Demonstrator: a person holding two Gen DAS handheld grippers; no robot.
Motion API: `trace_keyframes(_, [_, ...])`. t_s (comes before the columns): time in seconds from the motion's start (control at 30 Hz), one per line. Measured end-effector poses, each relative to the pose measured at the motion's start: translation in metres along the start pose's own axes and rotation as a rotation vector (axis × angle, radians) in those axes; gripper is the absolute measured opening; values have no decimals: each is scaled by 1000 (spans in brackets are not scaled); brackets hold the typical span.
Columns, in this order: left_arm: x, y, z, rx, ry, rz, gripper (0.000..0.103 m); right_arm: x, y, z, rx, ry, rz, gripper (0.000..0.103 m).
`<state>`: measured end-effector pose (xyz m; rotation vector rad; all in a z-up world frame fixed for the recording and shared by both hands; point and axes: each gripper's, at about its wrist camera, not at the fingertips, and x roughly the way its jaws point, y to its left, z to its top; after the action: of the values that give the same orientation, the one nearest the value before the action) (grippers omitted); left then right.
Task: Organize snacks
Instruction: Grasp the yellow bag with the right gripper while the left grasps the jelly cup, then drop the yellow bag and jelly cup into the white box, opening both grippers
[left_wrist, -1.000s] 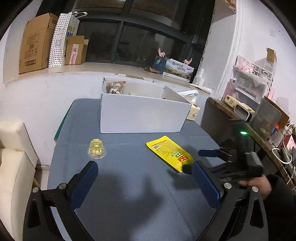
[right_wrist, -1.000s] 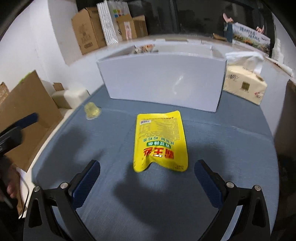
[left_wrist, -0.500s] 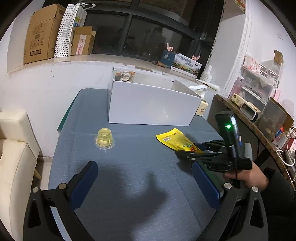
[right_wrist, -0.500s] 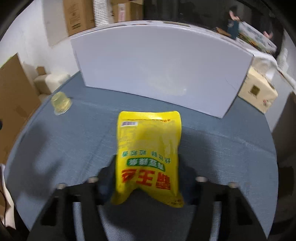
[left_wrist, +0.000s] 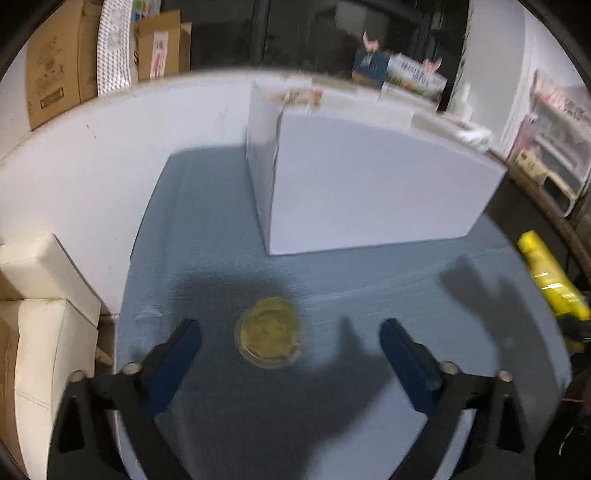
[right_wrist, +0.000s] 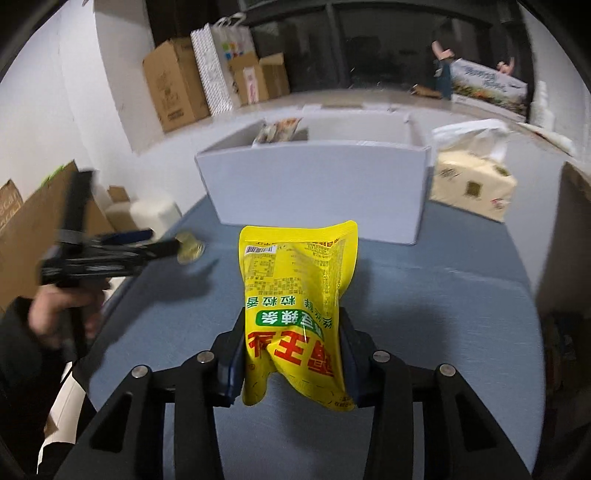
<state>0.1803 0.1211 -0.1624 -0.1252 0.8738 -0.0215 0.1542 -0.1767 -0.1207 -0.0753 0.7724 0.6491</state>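
Right claw (right_wrist: 291, 363) has just clamped onto the yellow snack pouch (right_wrist: 295, 295) and lifted it off the blue surface (right_wrist: 443, 314), the white box (right_wrist: 314, 184) straight ahead. Left claw (left_wrist: 290, 339), closing but still released, now brackets the jelly cup (left_wrist: 269, 340).

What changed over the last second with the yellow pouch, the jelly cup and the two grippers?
The right gripper closed on the yellow pouch and lifted it off the blue table. The left gripper came down around the jelly cup, jaws narrowing but not gripping. The cup and white box stayed put.
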Motion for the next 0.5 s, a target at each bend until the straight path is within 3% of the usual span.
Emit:
trace_keyframes(0.03, [10, 1, 1, 5, 30, 16, 49, -5, -3, 1, 4, -3, -1, 46])
trace_keyframes(0.07, [16, 0, 0, 16, 41, 51, 43, -7, -4, 0, 9, -4, 0, 46])
trace_keyframes(0.2, [4, -11, -5, 49, -19, 33, 42, -7, -1, 2, 11, -3, 15, 46])
trace_keyframes(0.5, [-90, -47, -12, 54, -233, -102, 42, -15, 1, 4, 20, -45, 24, 46])
